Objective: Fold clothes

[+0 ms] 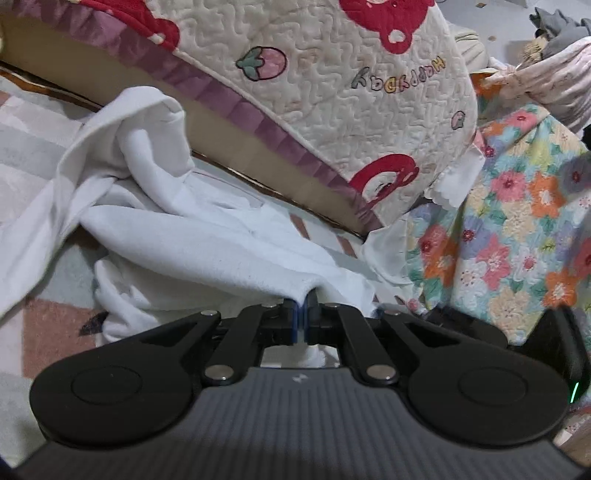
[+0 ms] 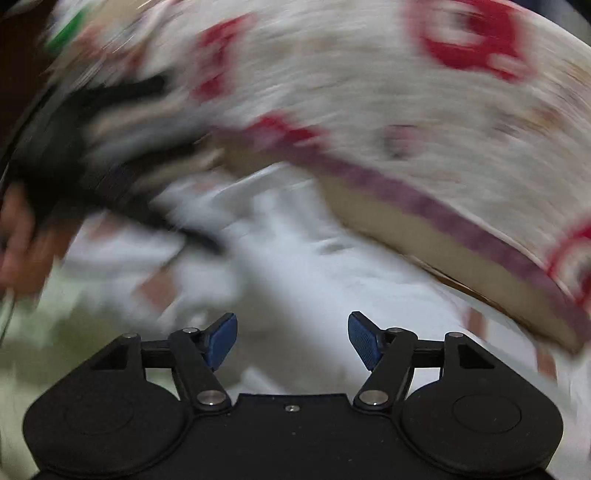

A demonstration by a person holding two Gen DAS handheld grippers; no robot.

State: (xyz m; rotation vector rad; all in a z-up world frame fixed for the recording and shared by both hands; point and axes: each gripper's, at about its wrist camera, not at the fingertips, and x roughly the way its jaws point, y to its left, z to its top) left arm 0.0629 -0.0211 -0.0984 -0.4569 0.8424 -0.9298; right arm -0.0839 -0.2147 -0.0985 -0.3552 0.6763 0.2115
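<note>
From my left wrist camera I see everything sharply: one crumpled white cotton garment (image 1: 155,221) lies heaped on the pastel checked bedspread (image 1: 40,325), and my left gripper (image 1: 303,314) has its blue pads pressed together, pinching a fold of that garment's near edge. Behind it runs the cream quilted cover with red bear prints and a purple ruffled border (image 1: 332,92); I count two strawberries stitched on it. Further right, only this view shows one floral patchwork quilt (image 1: 509,229) and a grey cloth heap (image 1: 561,29) in the top corner.

My right wrist camera is badly smeared. At its left edge it alone shows a hand (image 2: 18,240) on a dark gripper body. The white garment (image 2: 295,258) sits centre, and my right gripper (image 2: 291,339) has its two blue pads spread apart with nothing between them.
</note>
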